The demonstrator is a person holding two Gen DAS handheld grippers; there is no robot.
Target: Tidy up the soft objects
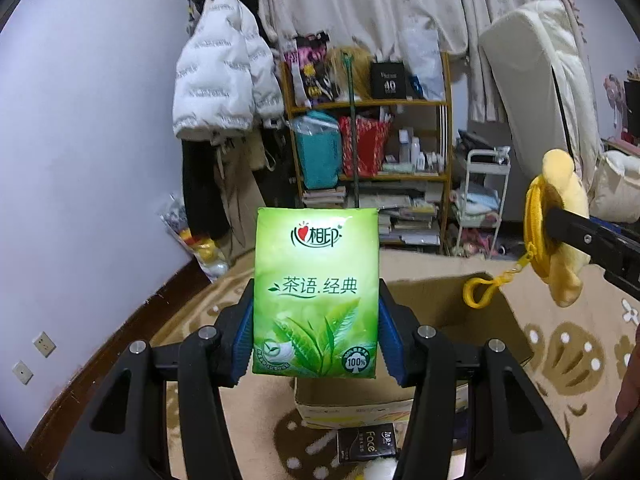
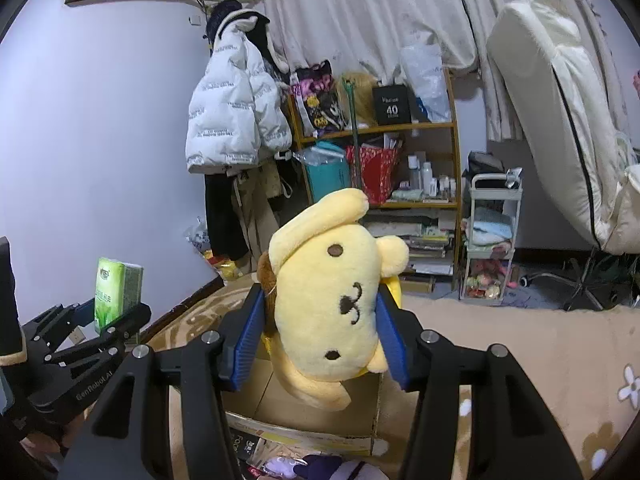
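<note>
Both things are up in the air over the open cardboard box (image 1: 460,304) — the left gripper (image 1: 316,320) squeezes a green tissue pack (image 1: 316,296), the right gripper (image 2: 320,332) hugs a yellow plush dog (image 2: 332,300). Next job, I think: lower them into the box and let go.

Both tools share one build: the left gripper (image 1: 316,320) and the right gripper (image 2: 320,332) have black linkage arms, silver screw heads at the pivots and ribbed blue pads (image 2: 244,340) lining the fingers' inner faces; white lettering behind the left fingers.
</note>
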